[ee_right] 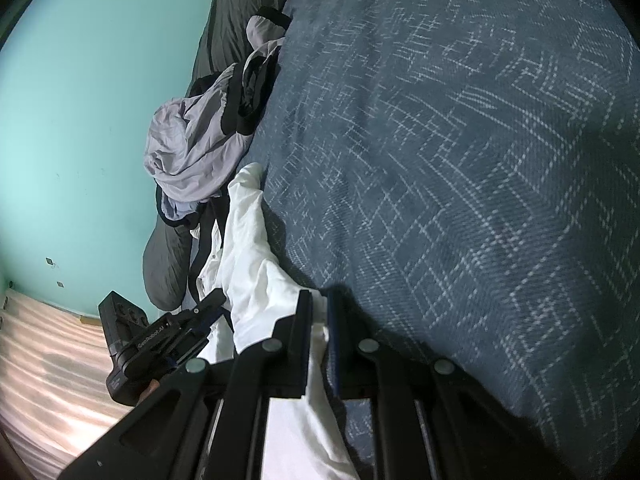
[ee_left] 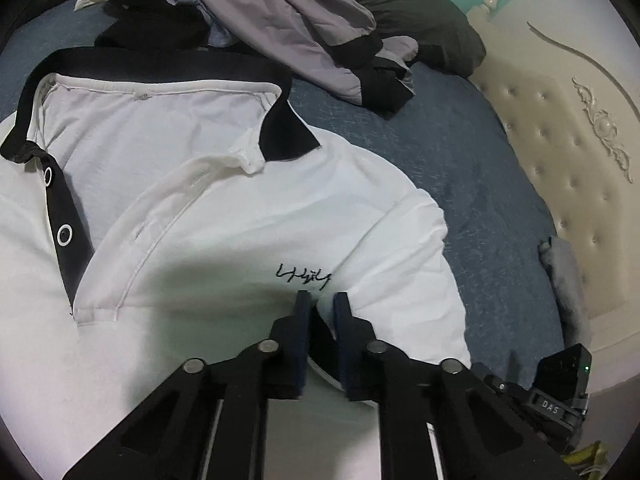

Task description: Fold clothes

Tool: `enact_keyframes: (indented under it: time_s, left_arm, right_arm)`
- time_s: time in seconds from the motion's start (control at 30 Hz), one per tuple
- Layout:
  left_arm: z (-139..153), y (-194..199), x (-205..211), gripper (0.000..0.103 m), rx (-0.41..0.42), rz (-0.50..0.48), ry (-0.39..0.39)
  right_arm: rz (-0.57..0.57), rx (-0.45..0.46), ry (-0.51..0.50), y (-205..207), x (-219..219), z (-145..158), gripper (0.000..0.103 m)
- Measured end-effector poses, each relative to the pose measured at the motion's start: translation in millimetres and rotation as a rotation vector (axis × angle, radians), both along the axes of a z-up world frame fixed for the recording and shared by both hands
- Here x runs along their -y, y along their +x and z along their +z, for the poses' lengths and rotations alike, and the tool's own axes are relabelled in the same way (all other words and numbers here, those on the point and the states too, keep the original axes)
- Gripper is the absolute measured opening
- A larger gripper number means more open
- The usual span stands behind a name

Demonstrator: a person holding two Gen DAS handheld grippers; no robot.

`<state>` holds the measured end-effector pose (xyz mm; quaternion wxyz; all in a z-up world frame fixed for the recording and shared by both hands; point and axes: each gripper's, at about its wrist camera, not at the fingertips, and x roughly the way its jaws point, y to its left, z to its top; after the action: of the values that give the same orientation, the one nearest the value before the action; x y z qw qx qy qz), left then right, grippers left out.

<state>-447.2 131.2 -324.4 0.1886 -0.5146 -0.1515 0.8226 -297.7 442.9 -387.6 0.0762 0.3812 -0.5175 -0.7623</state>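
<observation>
White polo shirt [ee_left: 224, 216] is lying front-up on the blue bed [ee_left: 472, 168] | left tongs [ee_left: 322, 300] nearly closed — pinching a fold below the chest lettering | right tongs [ee_right: 319, 300] clamping its white edge, lifting it for folding | grey clothes pile [ee_left: 288, 12] waiting beyond the collar.

Each gripper is built of matte black linkage arms joined by round silver pivot pins, with dark blue pads on the inner faces of the fingers. On the right gripper [ee_left: 560, 396], seen beside the left gripper [ee_left: 322, 300], a white "DAS" label and a small green light are carried. A black block lettered in white is fixed behind the left gripper [ee_right: 216, 300], seen beside the right gripper [ee_right: 319, 298].
</observation>
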Motion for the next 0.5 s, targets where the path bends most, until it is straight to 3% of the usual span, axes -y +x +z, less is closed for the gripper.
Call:
enact_keyframes:
  time_s: [0.2, 0.5]
  left_arm:
    - [11, 2, 4, 0.007, -0.005, 0.030, -0.020]
    - [-3, -3, 6, 0.009, 0.059, 0.050, 0.010]
  right_arm:
    - [-0.004, -0.002, 0.001, 2, -1, 2, 0.007]
    - [-0.001, 0.009, 0.010, 2, 0, 2, 0.007]
